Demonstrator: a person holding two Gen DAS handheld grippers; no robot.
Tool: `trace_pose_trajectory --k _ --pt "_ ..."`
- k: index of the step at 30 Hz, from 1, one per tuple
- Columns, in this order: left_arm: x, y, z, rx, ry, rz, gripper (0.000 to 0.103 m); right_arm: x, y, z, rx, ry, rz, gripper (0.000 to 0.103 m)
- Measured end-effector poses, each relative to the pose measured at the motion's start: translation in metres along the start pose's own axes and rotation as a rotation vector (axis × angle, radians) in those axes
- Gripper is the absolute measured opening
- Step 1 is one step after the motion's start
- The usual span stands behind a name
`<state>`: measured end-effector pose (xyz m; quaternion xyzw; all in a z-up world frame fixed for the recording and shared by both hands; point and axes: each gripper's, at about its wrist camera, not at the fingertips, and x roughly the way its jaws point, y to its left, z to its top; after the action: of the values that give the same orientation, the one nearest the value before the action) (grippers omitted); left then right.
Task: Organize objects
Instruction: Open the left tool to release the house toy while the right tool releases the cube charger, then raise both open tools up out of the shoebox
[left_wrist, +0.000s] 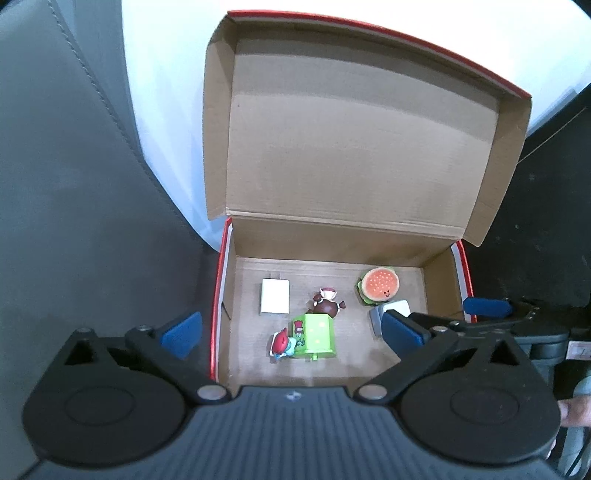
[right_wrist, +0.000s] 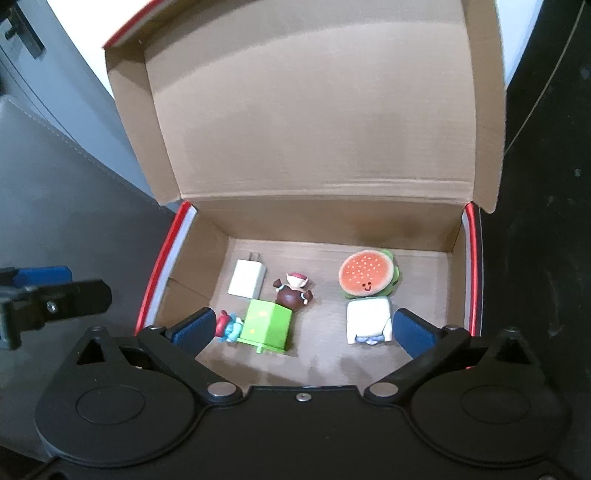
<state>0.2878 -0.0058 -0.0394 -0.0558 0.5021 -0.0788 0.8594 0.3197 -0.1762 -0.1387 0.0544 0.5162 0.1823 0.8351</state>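
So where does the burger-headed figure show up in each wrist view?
Left wrist: burger-headed figure at the box's far right, its body partly behind the right hand-held gripper.
Right wrist: right of centre, fully visible.
Shared landmark: green cube.

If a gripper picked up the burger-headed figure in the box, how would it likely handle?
The burger-headed figure looks rigid, so probably no flex under the pads. Its wide round head sits over a narrower white body, so it is likely top-heavy and apt to tip if stood up. The surface looks smooth, perhaps slippery. It lies on the box floor, so a push should slide it.
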Motion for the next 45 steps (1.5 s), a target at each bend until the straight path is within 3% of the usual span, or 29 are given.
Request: trace_pose_trajectory --k 19,45 --pt "-0.063 -0.002 -0.012 -0.019 -0.079 -0.041 0.103 -0.047 0.005 -0.019 0.032 -0.041 0.059 0.103" --pt "-0.116 -0.018 -0.072 0.019 -0.172 -0.091 0.103 -0.127 0.017 -0.075 0.061 -0.190 0.036 0.103"
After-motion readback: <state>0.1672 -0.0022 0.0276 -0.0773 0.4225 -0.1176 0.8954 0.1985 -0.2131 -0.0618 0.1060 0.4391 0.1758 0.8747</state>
